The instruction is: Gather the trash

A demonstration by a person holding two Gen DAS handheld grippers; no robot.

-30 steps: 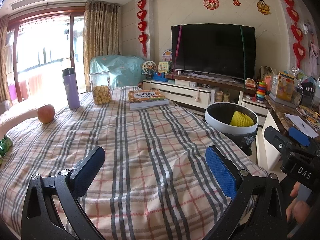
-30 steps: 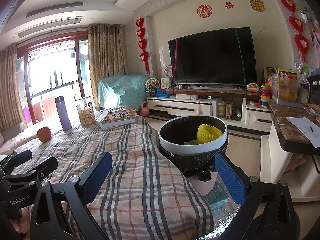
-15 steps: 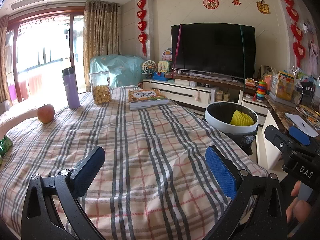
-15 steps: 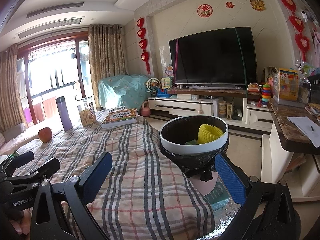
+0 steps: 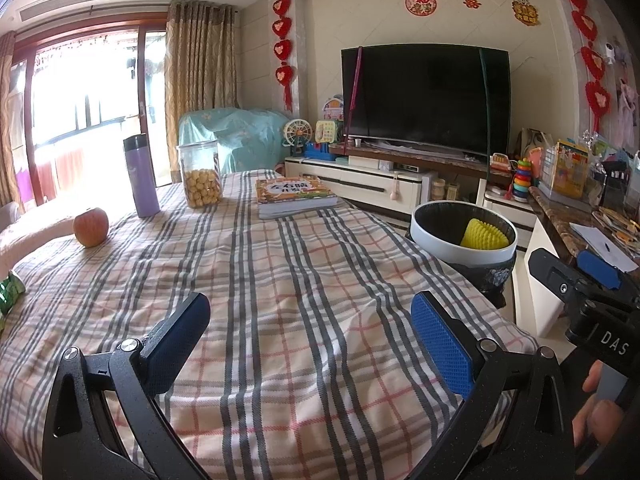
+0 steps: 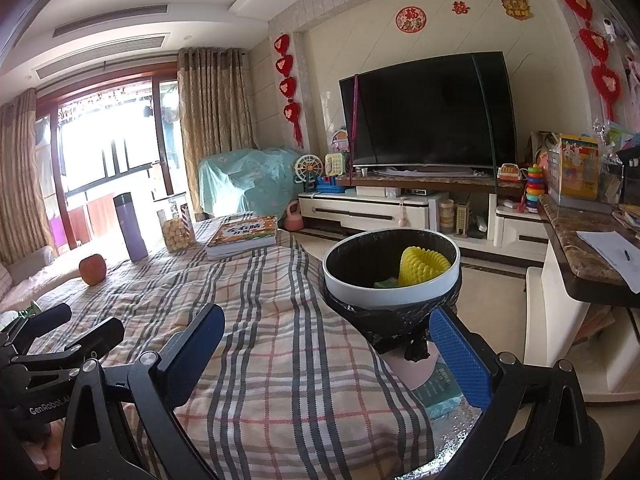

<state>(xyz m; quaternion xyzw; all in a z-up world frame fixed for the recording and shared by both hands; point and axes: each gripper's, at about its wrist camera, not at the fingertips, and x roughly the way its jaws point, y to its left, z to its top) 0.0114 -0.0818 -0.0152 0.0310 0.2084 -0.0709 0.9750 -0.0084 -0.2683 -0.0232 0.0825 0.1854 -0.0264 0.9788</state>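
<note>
A white-rimmed trash bin [image 5: 440,236] [image 6: 360,292] with a black liner stands beside the table's right edge. It holds a yellow foam fruit net [image 5: 483,235] [image 6: 425,266] and a green scrap [image 6: 385,282]. A green wrapper [image 5: 9,294] [image 6: 30,309] lies at the table's far left edge. My left gripper [image 5: 310,338] is open and empty over the near tablecloth; it also shows in the right wrist view [image 6: 68,330]. My right gripper [image 6: 326,346] is open and empty, just short of the bin; it also shows in the left wrist view [image 5: 576,276].
On the plaid tablecloth [image 5: 288,280] stand an apple [image 5: 91,227], a purple flask [image 5: 140,178], a snack jar [image 5: 200,180] and stacked books [image 5: 294,195]. A TV cabinet [image 5: 380,188] and a cluttered marble counter [image 5: 560,220] lie beyond and to the right.
Both views are almost unchanged. The right gripper has drifted very slightly; both grippers stay open and empty.
</note>
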